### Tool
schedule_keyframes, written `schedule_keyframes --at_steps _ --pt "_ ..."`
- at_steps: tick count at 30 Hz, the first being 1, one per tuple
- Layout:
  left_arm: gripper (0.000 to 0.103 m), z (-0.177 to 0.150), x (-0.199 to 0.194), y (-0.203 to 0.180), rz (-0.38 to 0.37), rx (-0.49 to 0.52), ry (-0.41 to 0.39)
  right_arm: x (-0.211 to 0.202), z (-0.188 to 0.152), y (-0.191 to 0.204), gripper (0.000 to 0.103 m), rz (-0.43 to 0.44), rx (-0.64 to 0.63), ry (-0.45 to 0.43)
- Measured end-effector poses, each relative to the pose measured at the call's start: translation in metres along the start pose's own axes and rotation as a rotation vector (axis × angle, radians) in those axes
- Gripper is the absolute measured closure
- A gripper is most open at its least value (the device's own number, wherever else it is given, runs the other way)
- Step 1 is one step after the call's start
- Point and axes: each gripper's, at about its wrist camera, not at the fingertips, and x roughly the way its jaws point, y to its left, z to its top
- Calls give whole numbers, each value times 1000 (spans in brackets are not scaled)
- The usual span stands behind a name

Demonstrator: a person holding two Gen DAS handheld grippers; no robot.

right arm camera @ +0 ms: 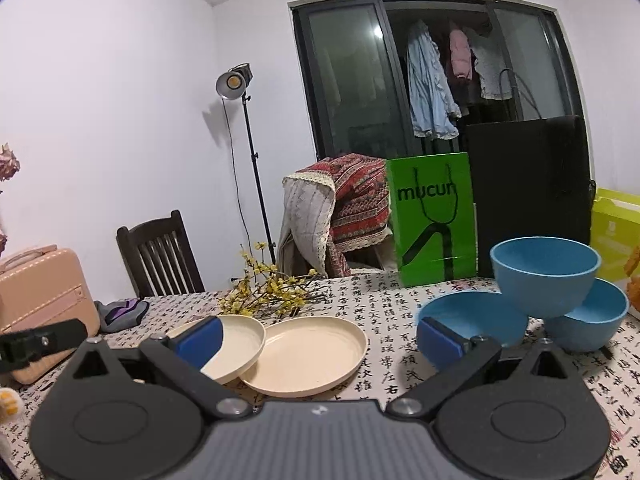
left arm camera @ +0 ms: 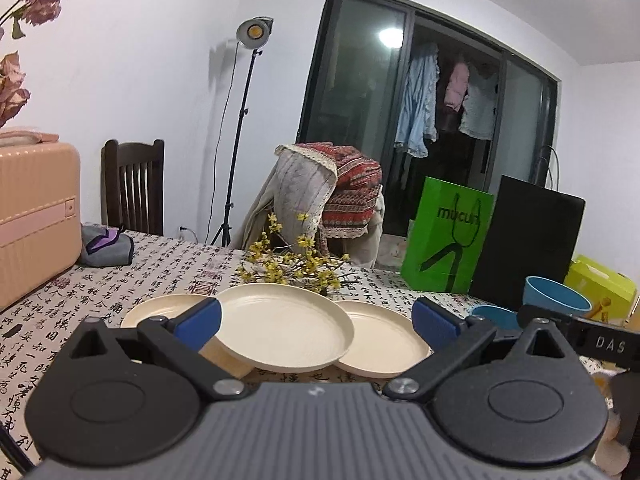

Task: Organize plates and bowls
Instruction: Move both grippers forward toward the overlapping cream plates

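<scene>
Three cream plates lie overlapping on the patterned tablecloth: a left one (left arm camera: 160,308), a middle one (left arm camera: 280,326) resting on the others, and a right one (left arm camera: 380,336). Two of them show in the right wrist view (right arm camera: 240,340) (right arm camera: 308,354). Three blue bowls sit to the right: a low one (right arm camera: 472,316), one (right arm camera: 546,276) propped on top, and one behind (right arm camera: 592,316). My left gripper (left arm camera: 316,322) is open and empty, just short of the plates. My right gripper (right arm camera: 320,340) is open and empty, between plates and bowls.
A spray of yellow flowers (left arm camera: 296,264) lies behind the plates. A green bag (left arm camera: 446,236), a black bag (left arm camera: 528,240) and a yellow box (left arm camera: 600,284) stand at the back right. A pink case (left arm camera: 36,216) and a grey pouch (left arm camera: 106,246) sit at left.
</scene>
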Motion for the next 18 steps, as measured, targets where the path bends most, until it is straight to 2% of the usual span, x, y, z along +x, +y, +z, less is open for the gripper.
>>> schedule_keyframes --at_steps 8,18 --pt "0 16 23 13 23 -17 24 22 10 10 0 -7 6 22" --pt "0 32 52 22 54 -58 63 53 24 4 0 -26 49 54"
